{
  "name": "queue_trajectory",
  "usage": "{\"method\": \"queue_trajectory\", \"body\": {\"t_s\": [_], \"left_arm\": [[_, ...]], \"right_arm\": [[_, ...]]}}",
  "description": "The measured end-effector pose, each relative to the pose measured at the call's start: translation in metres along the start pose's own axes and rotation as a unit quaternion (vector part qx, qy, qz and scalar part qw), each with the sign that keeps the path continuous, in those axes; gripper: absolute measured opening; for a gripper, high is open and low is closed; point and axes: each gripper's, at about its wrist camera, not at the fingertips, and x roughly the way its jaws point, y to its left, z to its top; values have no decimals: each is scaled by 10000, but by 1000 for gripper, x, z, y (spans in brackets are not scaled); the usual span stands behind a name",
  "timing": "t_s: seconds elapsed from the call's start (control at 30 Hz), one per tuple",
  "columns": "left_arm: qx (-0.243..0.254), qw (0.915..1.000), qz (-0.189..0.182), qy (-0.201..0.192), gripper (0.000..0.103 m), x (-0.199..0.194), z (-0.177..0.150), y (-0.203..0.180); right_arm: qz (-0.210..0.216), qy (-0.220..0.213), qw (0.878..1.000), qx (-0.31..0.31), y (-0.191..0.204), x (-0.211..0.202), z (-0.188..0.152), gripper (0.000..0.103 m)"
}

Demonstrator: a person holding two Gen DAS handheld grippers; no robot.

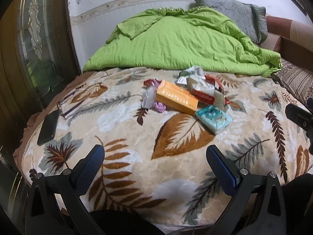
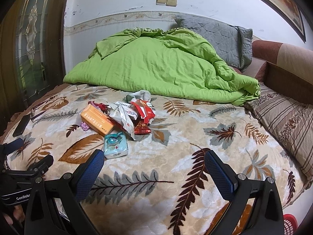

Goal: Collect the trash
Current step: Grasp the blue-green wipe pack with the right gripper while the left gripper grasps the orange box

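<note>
1. Beyond the trash pile [image 1: 187,94] lay a green quilt [image 1: 176,45], both on the leaf-patterned blanket [image 1: 137,166].
2. Nearest the pile, an orange box [image 1: 177,98] and a teal tissue pack [image 1: 214,120] touched it.
3. Short of the pile, left tool [image 1: 155,160] and right tool [image 2: 154,162] hovered spread, empty.

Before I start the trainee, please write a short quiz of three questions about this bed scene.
1. True or false: both grippers, left and right, hold something.
2. Which lies nearest the right gripper: A) orange box, B) teal tissue pack, C) red wrapper?
3. What dark flat thing lies at the blanket's left edge?

Key: 1 false, both open and empty. 2 B. 3 a phone.
</note>
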Motion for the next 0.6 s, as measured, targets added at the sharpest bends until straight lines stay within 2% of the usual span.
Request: {"method": "queue_trajectory", "body": {"t_s": [0.1, 0.2, 0.3, 0.43, 0.6], "left_arm": [[-111, 9998, -111, 155, 103, 4, 0, 4], [-332, 9982, -251, 428, 103, 12, 1, 13], [-525, 9956, -331, 703, 103, 21, 2, 22], [-803, 9891, -588, 1089, 103, 36, 10, 34], [-1406, 9776, -803, 1343, 103, 54, 31, 60]], "right_arm": [[230, 151, 9996, 2, 0, 5, 1, 103], [745, 526, 9958, 16, 1, 19, 4, 103], [1338, 910, 9868, 13, 7, 36, 6, 103], [1886, 1393, 9721, 121, 23, 68, 9, 103], [2127, 1995, 9555, 453, 39, 123, 15, 103]]}}
